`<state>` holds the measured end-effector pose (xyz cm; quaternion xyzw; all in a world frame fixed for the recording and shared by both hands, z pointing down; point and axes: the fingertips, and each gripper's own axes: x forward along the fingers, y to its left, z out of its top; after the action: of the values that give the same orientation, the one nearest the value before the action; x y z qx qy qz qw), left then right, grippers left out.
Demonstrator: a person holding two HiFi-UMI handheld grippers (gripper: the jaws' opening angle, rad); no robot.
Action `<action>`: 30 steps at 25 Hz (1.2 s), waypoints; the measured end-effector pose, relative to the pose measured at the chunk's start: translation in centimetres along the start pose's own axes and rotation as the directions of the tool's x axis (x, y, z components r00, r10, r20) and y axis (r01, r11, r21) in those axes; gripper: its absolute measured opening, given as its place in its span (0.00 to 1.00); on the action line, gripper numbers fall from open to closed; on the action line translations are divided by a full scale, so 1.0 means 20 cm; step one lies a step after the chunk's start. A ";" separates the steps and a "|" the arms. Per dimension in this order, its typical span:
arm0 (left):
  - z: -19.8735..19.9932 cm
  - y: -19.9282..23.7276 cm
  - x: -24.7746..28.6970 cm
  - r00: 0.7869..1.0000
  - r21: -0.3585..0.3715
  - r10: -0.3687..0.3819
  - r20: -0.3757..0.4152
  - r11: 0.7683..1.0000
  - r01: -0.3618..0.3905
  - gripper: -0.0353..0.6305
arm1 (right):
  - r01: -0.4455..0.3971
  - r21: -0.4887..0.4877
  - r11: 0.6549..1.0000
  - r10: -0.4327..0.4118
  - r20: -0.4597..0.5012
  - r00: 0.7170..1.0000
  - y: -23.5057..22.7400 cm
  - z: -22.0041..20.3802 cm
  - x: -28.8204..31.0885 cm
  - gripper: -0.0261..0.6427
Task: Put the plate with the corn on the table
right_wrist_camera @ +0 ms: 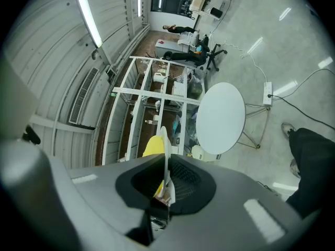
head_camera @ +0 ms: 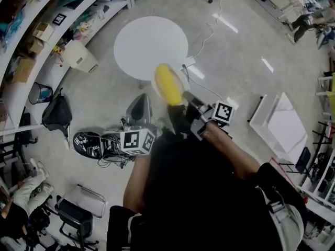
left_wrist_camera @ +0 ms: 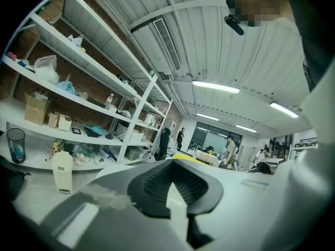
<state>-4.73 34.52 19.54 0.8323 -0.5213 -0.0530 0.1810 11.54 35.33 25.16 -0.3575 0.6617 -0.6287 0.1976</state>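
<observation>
Edgewise, plate point(right_wrist_camera: 165, 145) with corn point(right_wrist_camera: 151, 146) sits pinched between right gripper point(right_wrist_camera: 166, 167) jaws.

Head view: the plate point(head_camera: 155, 82) is almost all buried under the corn point(head_camera: 168, 83), just a pale rim peeking out, and the tips of the right tool point(head_camera: 184, 97) vanish beneath it. Left gripper view only catches a yellow sliver of corn over the jaws. No clue what the pale strip is between the pads of the left tool point(left_wrist_camera: 177, 192)
</observation>
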 end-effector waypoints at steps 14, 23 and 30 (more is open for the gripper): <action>0.03 0.15 0.29 1.000 -0.021 0.016 -0.009 1.000 -0.016 0.06 | 0.001 0.009 1.000 0.000 -0.031 1.000 -0.01 0.18 0.26 0.09; 0.02 0.18 0.55 0.999 -0.038 0.019 -0.034 0.999 -0.020 0.06 | 0.014 0.011 1.000 -0.013 -0.048 0.999 -0.06 0.37 0.39 0.10; 0.00 0.23 0.71 0.998 -0.047 0.044 -0.047 0.998 -0.046 0.06 | 0.015 0.035 0.999 -0.013 -0.050 0.999 -0.09 0.50 0.47 0.10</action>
<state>-2.21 20.15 22.67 0.8168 -0.5342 -0.0423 0.2138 12.75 21.74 27.40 -0.3429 0.6527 -0.6504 0.1827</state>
